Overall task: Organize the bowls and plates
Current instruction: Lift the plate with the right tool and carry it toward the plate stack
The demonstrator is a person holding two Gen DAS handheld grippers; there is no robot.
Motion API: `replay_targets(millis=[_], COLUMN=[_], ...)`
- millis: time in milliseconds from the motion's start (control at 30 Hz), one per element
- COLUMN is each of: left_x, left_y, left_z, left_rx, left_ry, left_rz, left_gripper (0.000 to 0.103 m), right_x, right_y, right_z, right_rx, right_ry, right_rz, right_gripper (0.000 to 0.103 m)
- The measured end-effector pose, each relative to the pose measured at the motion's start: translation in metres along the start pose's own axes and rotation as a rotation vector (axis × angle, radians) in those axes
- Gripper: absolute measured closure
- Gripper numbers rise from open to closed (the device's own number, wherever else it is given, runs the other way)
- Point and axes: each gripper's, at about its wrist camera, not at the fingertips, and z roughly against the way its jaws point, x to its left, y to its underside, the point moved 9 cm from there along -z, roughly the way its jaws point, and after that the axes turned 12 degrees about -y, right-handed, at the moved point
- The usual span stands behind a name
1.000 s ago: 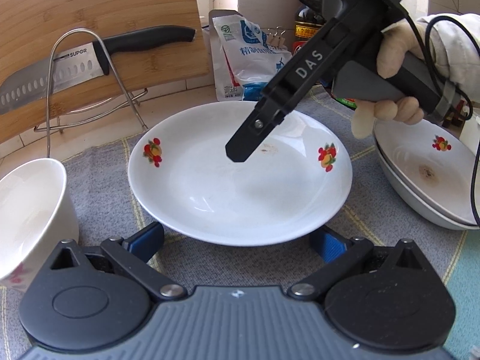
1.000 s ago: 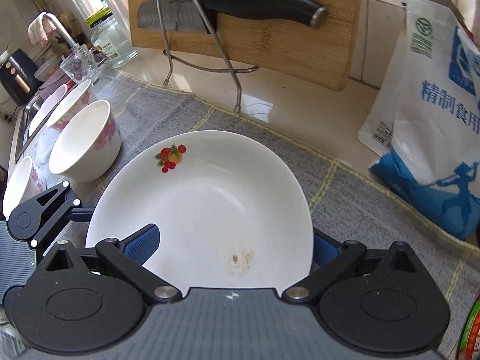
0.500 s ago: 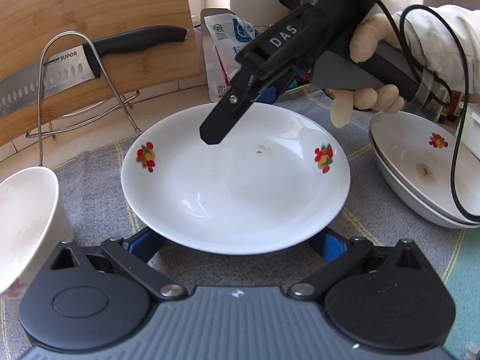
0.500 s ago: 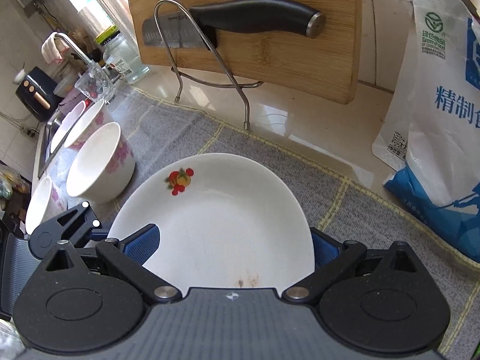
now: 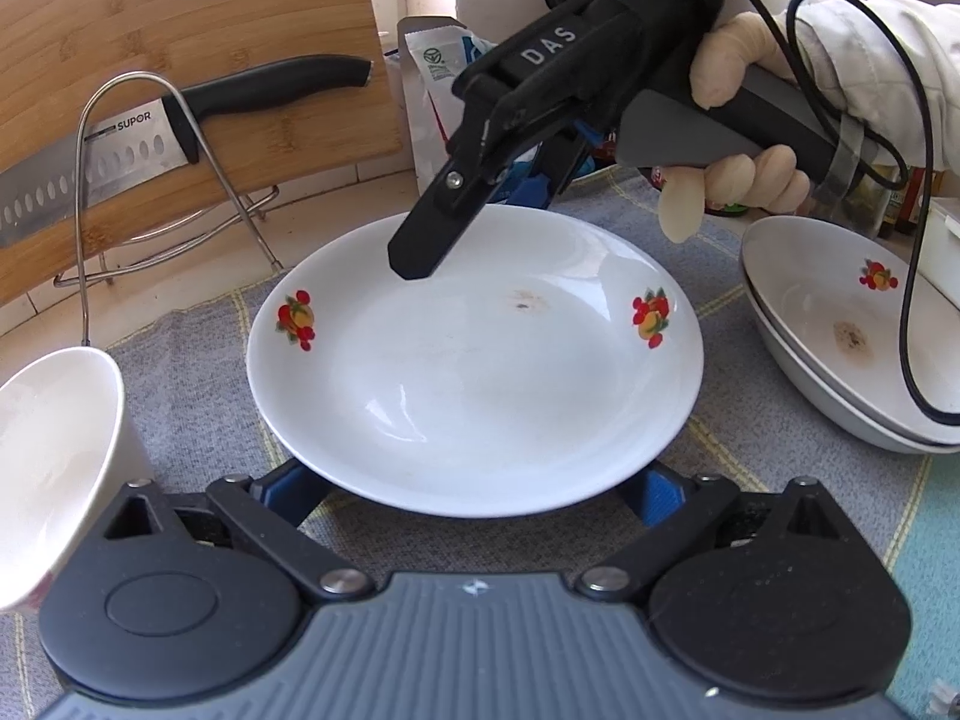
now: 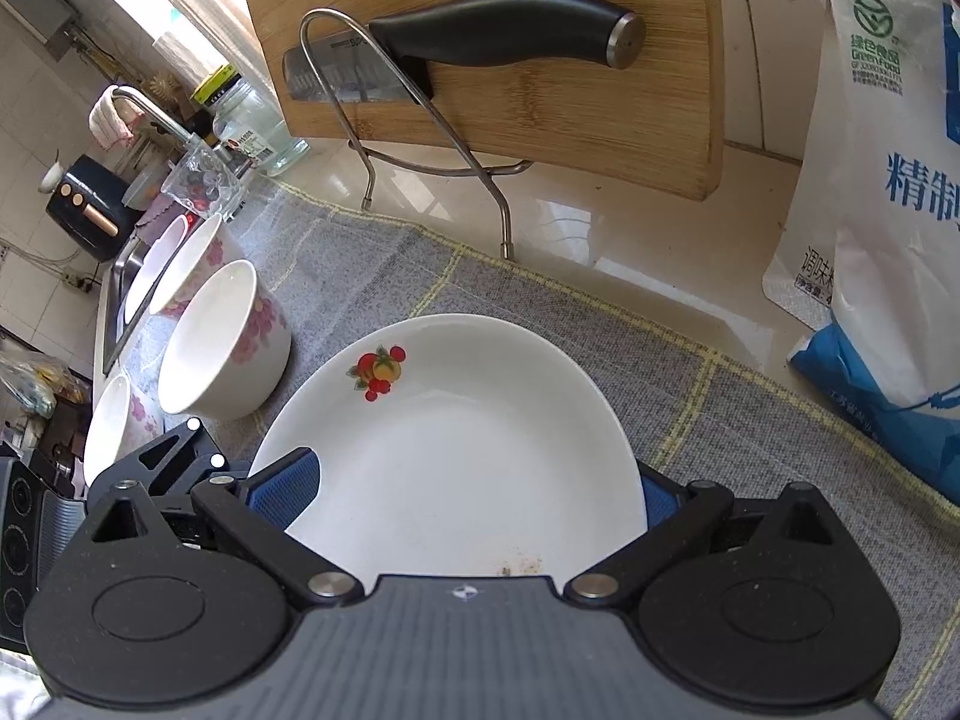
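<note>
A white plate with red fruit prints (image 5: pixel 474 372) lies on the grey cloth; it also shows in the right wrist view (image 6: pixel 456 456). My left gripper (image 5: pixel 474 489) is open, its blue pads under the plate's near rim on either side. My right gripper (image 6: pixel 474 495) is open and hovers above the plate's far side; its black finger (image 5: pixel 438 222) shows from the left wrist view. Two stacked fruit-print plates (image 5: pixel 840 336) sit at the right. White bowls with pink flowers (image 6: pixel 222 336) stand at the left.
A bamboo cutting board (image 6: pixel 540 60) and a black-handled knife (image 6: pixel 504 42) rest in a wire rack (image 6: pixel 420 120) behind the plate. A salt bag (image 6: pixel 882 210) stands at the back. A sink and faucet (image 6: pixel 150 114) lie beyond the bowls.
My right gripper has risen and drawn back from the plate's middle toward its far rim. The left gripper has stayed at the plate's near rim.
</note>
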Motion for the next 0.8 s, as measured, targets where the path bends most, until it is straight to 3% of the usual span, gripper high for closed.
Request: replay_targets(millis=[800], left_x=[0.002], left_y=[-0.011], left_z=[0.018], left_rx=[0.007], left_ry=[0.024], left_rz=[-0.046], left_gripper=[0.004], right_x=[0.021], right_y=[0.01], right_z=[0.017], right_rx=[-0.036], right_ry=[0.01], right_rz=[-0.012], right_gripper=[0.0])
